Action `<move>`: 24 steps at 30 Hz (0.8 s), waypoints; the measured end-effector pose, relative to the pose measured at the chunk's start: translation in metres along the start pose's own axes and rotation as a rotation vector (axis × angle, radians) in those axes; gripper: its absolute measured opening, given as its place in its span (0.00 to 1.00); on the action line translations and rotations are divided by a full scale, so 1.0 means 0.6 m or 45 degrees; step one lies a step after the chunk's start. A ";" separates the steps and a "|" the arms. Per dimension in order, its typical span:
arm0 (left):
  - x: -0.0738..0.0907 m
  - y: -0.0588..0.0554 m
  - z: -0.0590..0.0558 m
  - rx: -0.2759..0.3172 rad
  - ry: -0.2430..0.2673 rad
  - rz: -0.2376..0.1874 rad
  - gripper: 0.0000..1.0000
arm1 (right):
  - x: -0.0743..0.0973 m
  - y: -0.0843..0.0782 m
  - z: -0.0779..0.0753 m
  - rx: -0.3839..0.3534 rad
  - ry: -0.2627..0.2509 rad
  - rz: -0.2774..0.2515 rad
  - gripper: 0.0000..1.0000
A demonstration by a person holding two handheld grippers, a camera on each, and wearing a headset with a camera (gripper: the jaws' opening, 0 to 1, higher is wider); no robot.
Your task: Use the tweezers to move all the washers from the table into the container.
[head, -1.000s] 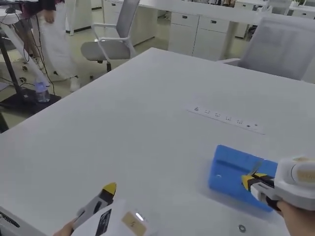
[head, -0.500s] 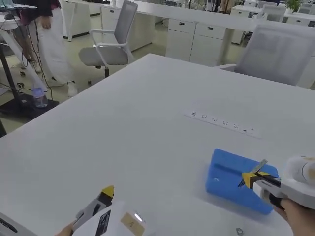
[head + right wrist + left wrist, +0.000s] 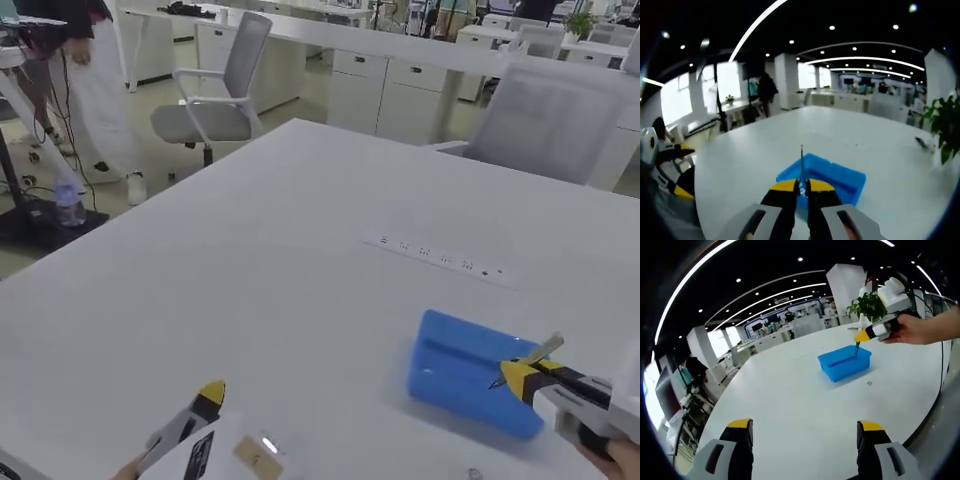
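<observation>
Jaws of the left gripper (image 3: 805,429) stand wide apart, nothing between them. It hangs low over the near left part of the white table (image 3: 250,260), well apart from the work. To its right a flush socket strip (image 3: 440,258) lies in the tabletop. Nearer than the strip sits the blue container (image 3: 465,372), open side up. One washer (image 3: 869,383) lies flat on the table just beside the container, on the side toward the person, and is not touching it. Right gripper (image 3: 801,186): jaws close together, clamped on the tweezers (image 3: 801,162), which stick out forward past the yellow tips. The tweezer points hang over the container, above and apart from the washer. Too small to tell whether the points hold anything.
</observation>
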State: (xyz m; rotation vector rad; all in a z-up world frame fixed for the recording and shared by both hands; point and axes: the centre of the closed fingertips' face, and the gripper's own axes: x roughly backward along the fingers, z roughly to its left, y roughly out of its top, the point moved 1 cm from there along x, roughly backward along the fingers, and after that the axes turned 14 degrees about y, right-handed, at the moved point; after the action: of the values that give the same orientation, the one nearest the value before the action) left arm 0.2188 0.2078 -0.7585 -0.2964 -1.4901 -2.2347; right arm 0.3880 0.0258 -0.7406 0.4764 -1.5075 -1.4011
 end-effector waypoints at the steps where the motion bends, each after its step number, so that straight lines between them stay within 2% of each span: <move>1: 0.000 0.000 0.000 0.000 -0.001 0.000 0.87 | 0.002 -0.002 0.005 -0.004 0.007 0.002 0.04; 5: 0.000 -0.001 -0.001 -0.002 -0.004 0.002 0.87 | 0.006 -0.024 0.019 -0.034 0.022 0.016 0.04; 11: 0.000 0.000 -0.001 -0.003 -0.003 0.001 0.87 | 0.007 -0.069 0.022 -0.085 0.024 0.057 0.04; 18: 0.000 -0.001 -0.002 -0.005 -0.006 0.005 0.87 | 0.004 -0.105 0.036 -0.111 0.029 0.109 0.04; 24: 0.000 -0.001 -0.003 -0.009 -0.008 0.006 0.87 | -0.001 -0.125 0.038 -0.076 0.019 0.166 0.04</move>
State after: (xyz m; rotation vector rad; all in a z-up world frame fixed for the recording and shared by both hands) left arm 0.2185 0.2065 -0.7597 -0.3089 -1.4840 -2.2376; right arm 0.3448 0.0190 -0.8056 0.3452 -1.4540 -1.3340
